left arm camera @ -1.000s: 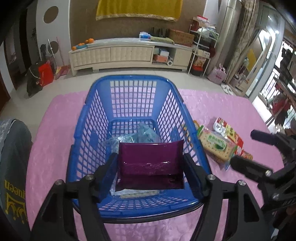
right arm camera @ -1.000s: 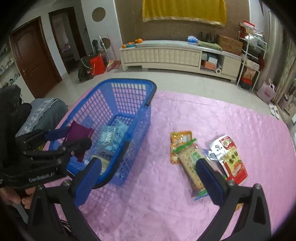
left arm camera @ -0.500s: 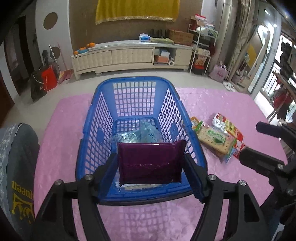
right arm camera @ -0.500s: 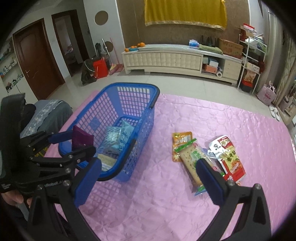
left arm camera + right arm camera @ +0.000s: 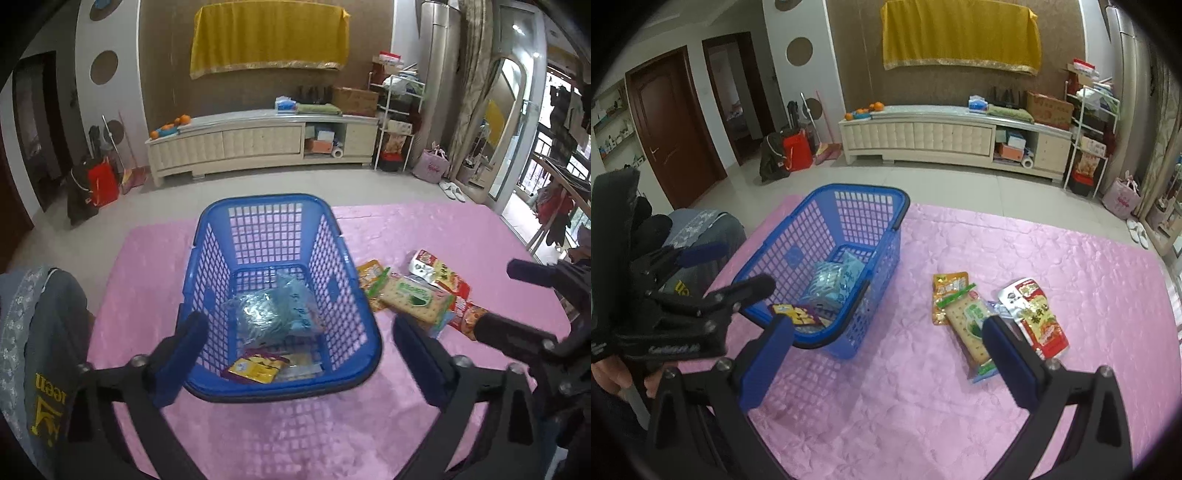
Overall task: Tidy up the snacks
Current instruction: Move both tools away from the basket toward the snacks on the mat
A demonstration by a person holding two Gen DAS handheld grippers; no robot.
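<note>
On the pink tablecloth [image 5: 960, 387], right of the blue basket [image 5: 897, 206], four snack packs lie in a loose, overlapping cluster: an orange pouch [image 5: 947, 286] farthest left, a cracker pack [image 5: 969, 325] across it, a red-and-white bag [image 5: 1039, 319] on the right, and a small bluish pack [image 5: 984, 376], mostly hidden, at the near end. All look light, thin and crinkly, with glossy film that may slide between pads. The cracker pack is judged the stiffest and most breakable, so it is best taken across its narrow width, near the middle, with a gentle squeeze; the soft pouches can be pinched at a sealed edge. The right gripper [image 5: 886, 354] hangs above the cloth with its jaws spread wide and nothing between them, the cracker pack just beyond its right finger. The left gripper [image 5: 295, 354] is also spread wide and empty, near the basket's near rim. Half a second ago it held a purple packet [image 5: 258, 367]; that packet now lies in the basket's near end, beside a pale blue bag [image 5: 275, 314], and the gripper has drawn back.
</note>
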